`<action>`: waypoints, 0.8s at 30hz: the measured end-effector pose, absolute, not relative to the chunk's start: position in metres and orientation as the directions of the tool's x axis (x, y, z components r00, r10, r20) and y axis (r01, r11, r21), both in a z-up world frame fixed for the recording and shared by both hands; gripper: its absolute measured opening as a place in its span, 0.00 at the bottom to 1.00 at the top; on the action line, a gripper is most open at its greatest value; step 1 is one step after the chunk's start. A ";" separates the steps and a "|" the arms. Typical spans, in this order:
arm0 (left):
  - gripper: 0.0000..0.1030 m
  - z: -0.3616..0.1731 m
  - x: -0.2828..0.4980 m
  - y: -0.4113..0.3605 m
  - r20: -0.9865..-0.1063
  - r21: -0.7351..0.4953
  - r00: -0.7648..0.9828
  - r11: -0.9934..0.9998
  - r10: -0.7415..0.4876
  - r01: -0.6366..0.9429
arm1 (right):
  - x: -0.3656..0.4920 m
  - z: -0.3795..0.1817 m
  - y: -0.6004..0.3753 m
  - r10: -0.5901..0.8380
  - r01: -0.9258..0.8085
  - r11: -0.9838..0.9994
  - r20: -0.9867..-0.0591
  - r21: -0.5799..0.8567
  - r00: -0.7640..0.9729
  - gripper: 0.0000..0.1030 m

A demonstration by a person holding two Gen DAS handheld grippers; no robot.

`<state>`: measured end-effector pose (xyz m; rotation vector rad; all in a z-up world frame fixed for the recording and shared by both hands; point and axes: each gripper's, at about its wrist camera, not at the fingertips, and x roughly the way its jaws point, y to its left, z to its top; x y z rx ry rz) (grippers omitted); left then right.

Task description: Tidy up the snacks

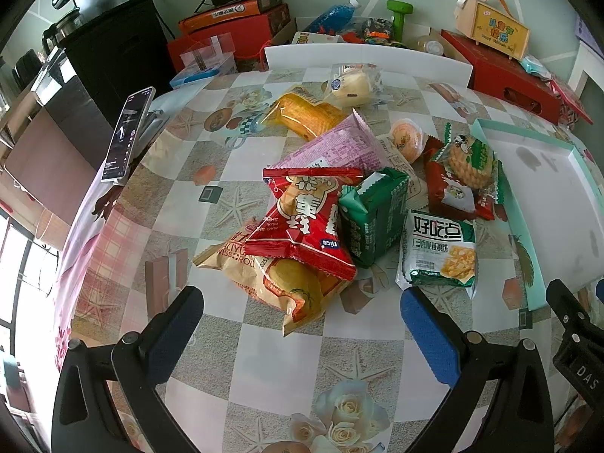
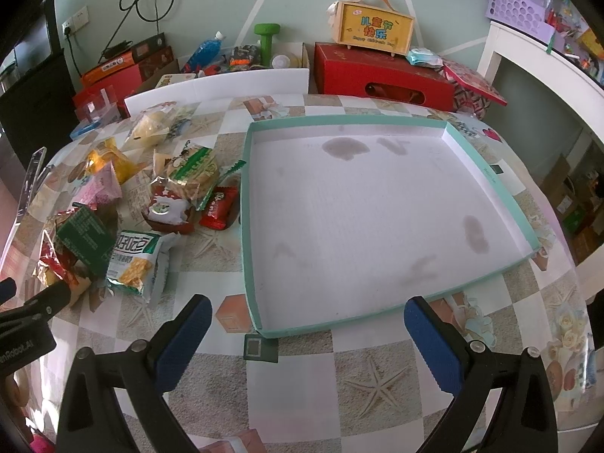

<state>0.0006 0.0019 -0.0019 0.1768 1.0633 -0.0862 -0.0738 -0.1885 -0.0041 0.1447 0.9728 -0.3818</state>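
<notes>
A pile of snack packets lies on the table. In the left wrist view a red packet (image 1: 307, 222) tops a tan roll packet (image 1: 290, 290), beside a dark green packet (image 1: 372, 215) and a green-white packet (image 1: 439, 251). My left gripper (image 1: 302, 324) is open and empty, just short of the tan packet. A shallow teal-rimmed tray (image 2: 245, 219) with a white floor holds nothing; it also shows in the left wrist view (image 1: 524, 234). My right gripper (image 2: 307, 336) is open and empty at the tray's near edge. The pile (image 2: 132, 260) lies left of the tray.
A phone on a stand (image 1: 126, 136) stands at the table's left edge. Red boxes (image 2: 381, 75), a green dumbbell (image 2: 266, 43), a blue bottle (image 2: 204, 51) and a yellow carry box (image 2: 373, 28) line the back wall. A white board (image 2: 219, 87) stands at the table's far edge.
</notes>
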 end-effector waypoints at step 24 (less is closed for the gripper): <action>1.00 -0.003 0.002 0.004 -0.877 0.102 0.479 0.985 0.024 0.137 | -0.074 -0.004 -0.188 -0.251 0.378 0.924 -0.829 -0.051 0.501 1.00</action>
